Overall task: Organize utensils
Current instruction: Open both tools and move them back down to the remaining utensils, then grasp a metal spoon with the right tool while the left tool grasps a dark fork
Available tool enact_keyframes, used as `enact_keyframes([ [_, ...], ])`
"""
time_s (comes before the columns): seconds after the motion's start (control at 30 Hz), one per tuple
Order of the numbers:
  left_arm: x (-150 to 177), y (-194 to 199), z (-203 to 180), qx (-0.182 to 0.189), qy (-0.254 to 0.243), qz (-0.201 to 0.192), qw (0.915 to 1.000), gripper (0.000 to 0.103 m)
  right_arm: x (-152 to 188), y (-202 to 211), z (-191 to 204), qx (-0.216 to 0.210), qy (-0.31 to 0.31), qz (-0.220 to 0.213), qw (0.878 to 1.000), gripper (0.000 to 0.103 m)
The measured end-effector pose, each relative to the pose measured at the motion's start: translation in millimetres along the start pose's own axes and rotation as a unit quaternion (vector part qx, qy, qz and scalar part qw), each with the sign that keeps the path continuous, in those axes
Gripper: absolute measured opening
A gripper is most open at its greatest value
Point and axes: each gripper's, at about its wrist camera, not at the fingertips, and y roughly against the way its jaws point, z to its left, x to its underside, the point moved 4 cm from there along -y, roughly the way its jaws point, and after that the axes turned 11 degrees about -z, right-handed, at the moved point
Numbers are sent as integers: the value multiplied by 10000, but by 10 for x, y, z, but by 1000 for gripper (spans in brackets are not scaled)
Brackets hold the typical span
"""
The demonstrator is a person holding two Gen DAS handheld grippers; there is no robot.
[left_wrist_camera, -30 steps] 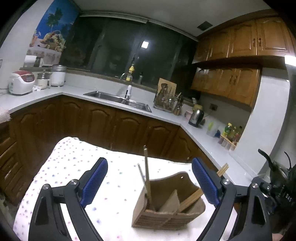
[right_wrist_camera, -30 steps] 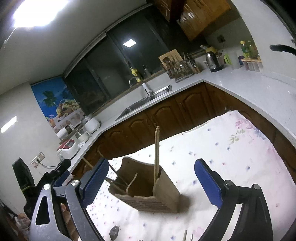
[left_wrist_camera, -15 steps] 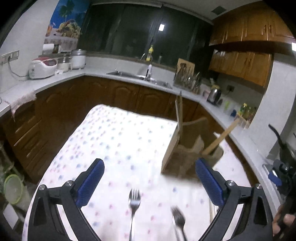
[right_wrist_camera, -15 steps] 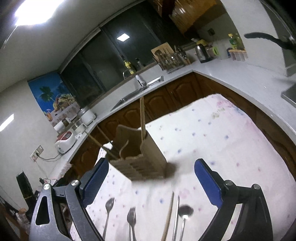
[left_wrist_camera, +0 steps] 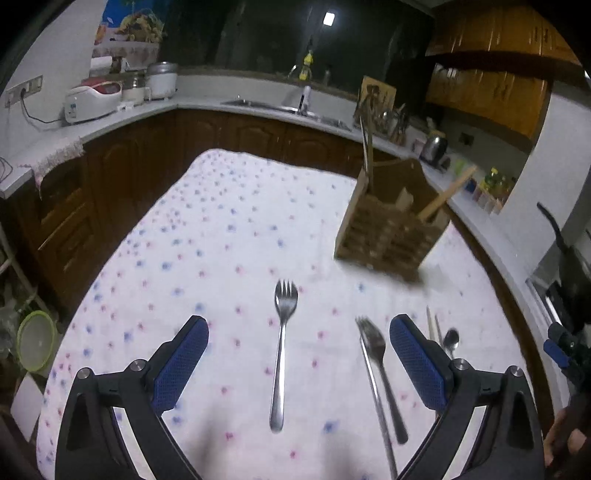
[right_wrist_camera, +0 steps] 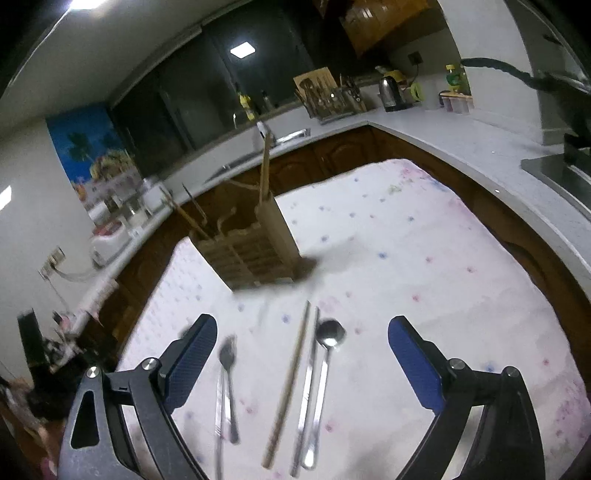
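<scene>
It was a home kitchen at night; beyond the fingers a pale surface (left_wrist_camera: 207, 107) wrapped round dark wooden cabinets (left_wrist_camera: 258, 134); a sink (left_wrist_camera: 258, 105) with a tap sat under a black window (left_wrist_camera: 258, 33); a rice cooker (left_wrist_camera: 92, 101) stood far left, a kettle (right_wrist_camera: 393, 94) and a dish rack (right_wrist_camera: 332, 101) far right; wall cupboards (left_wrist_camera: 491, 92) hung above.

A rice cooker (left_wrist_camera: 92, 101) sits on the counter (left_wrist_camera: 122, 118) at its left end. A kettle (right_wrist_camera: 393, 94) stands near its right corner, beside the sink (left_wrist_camera: 288, 109).
</scene>
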Motion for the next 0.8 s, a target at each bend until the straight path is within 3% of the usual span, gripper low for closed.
enact_keyframes([
  [0.37,210,-36,-229,212,-202,422,9987,98,295,-59,-103,296,299,282,9987,94],
  [0.47,237,-79,-315,365,-259,475,9979,97,330,-107,-111,328,367,377,9981,87],
  [0.53,251,-111,-358,462,-276,514,9972,92,361,-149,-116,304,347,473,9978,82],
  [0.8,344,-480,-631,1040,-349,1101,9878,54,448,-334,-126,330,421,777,9955,59],
])
